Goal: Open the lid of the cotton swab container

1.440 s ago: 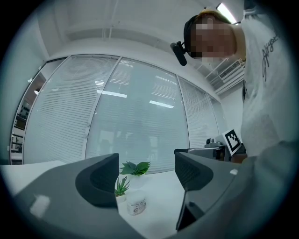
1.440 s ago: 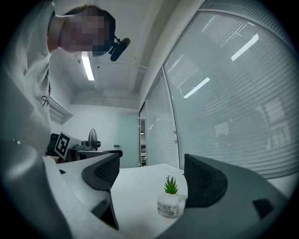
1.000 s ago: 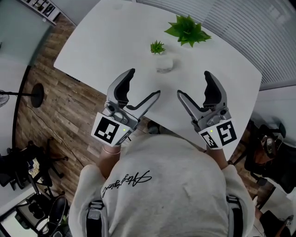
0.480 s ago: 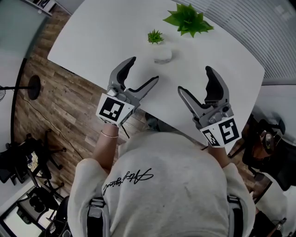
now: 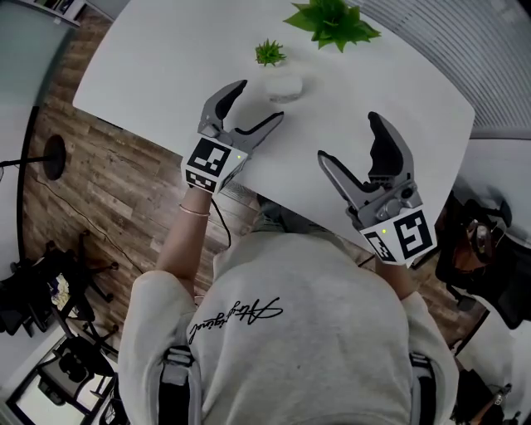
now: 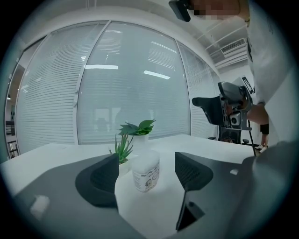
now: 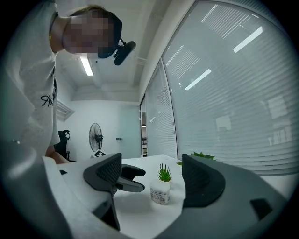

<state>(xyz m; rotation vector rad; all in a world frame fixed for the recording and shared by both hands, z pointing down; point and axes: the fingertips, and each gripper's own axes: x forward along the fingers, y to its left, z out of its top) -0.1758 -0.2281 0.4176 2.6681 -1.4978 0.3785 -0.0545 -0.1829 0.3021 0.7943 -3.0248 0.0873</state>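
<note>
The cotton swab container [image 5: 283, 87] is a small translucent white tub with its lid on, standing upright on the white table [image 5: 166, 58]. My left gripper [image 5: 255, 104] is open just short of it, and the tub [image 6: 145, 170] shows a little way beyond the gap between the two jaws. My right gripper [image 5: 350, 139] is open too, held farther back over the table's near part with nothing between its fingers. In the right gripper view the tub [image 7: 161, 192] stands ahead, with the left gripper's fingers [image 7: 127, 179] to its left.
A small potted succulent [image 5: 269, 52] stands right behind the tub, and a larger leafy plant [image 5: 332, 18] sits farther back. The table's front edge runs just under both grippers, with wooden floor [image 5: 108, 191] at the left. Window blinds line the far side.
My left gripper has moved forward across the table toward the tub, staying open. The right gripper has hardly moved.
</note>
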